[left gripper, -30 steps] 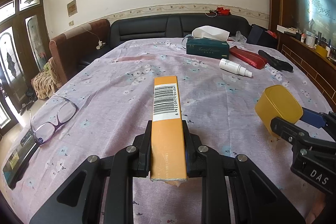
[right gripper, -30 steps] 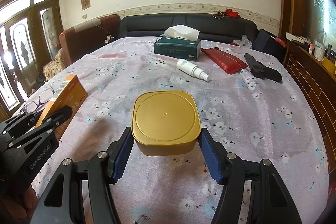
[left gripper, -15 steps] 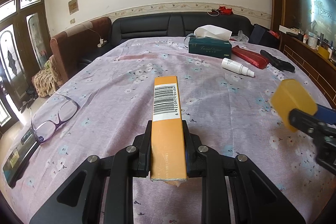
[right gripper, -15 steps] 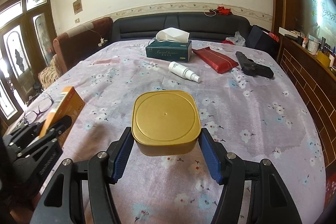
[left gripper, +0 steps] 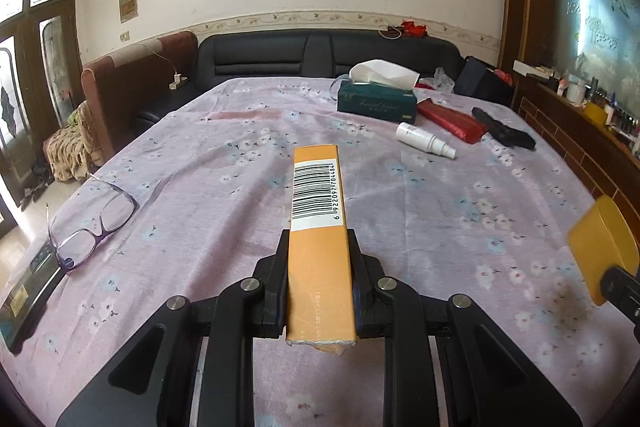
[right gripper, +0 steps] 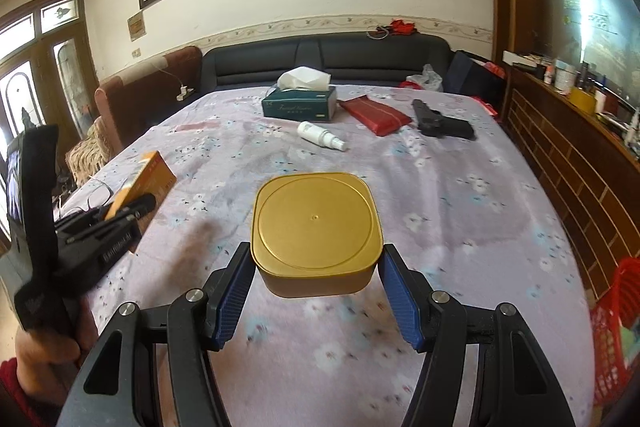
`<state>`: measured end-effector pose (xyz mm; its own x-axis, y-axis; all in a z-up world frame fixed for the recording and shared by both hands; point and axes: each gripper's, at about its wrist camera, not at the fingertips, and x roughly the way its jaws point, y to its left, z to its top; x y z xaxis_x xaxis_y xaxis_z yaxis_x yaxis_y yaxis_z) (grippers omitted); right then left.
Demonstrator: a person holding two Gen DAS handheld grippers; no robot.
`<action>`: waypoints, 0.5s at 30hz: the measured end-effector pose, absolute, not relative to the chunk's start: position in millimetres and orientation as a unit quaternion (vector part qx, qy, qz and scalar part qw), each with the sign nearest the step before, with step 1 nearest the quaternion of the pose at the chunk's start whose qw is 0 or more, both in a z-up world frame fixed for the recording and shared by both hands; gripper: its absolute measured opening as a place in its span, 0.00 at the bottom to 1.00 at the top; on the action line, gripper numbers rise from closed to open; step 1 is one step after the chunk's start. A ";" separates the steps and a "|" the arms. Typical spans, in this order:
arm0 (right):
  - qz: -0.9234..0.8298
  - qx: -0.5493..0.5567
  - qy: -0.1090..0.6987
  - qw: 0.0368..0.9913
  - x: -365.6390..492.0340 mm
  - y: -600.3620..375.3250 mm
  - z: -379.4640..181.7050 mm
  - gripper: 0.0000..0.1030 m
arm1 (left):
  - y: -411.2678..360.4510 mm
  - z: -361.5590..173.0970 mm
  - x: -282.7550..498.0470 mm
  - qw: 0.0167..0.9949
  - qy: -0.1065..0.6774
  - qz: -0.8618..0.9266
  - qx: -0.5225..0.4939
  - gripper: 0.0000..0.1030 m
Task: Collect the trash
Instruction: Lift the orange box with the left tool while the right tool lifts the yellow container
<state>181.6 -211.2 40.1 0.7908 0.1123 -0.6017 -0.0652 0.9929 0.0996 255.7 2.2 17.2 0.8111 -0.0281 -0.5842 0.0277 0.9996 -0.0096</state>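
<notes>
My left gripper (left gripper: 319, 275) is shut on a long orange carton (left gripper: 318, 223) with a barcode, held above the table. My right gripper (right gripper: 316, 267) is shut on a gold square container (right gripper: 315, 227), held bottom-up above the table. In the left wrist view the gold container (left gripper: 602, 249) shows at the right edge. In the right wrist view the left gripper (right gripper: 124, 215) and orange carton (right gripper: 146, 177) show at the left.
The table has a pink floral cloth (left gripper: 224, 163). On it lie a green tissue box (left gripper: 376, 103), a white spray bottle (left gripper: 424, 140), a red pouch (left gripper: 450, 115), a black object (left gripper: 502, 133), glasses (left gripper: 96, 223) and a phone (left gripper: 28, 293). A red basket (right gripper: 616, 331) stands at the right.
Both grippers have pulled back from the table with their loads. The right gripper has moved right and away from the left one; a red basket has come into its view.
</notes>
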 end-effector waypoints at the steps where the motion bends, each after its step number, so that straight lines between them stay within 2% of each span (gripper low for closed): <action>1: 0.044 0.038 0.318 0.946 176.9 -213.4 42.1 0.66 | 1.3 19.2 252.6 0.952 0.306 -0.017 0.001 0.21; 15: 0.034 0.086 0.303 0.948 115.9 -249.6 47.5 0.66 | -29.0 36.8 184.4 0.951 0.302 -0.065 0.008 0.21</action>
<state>115.9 -249.6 47.5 0.8137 0.1171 -0.5694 -0.0125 0.9828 0.1842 184.4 -29.0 36.8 0.8096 -0.1193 -0.5748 0.1288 0.9914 -0.0243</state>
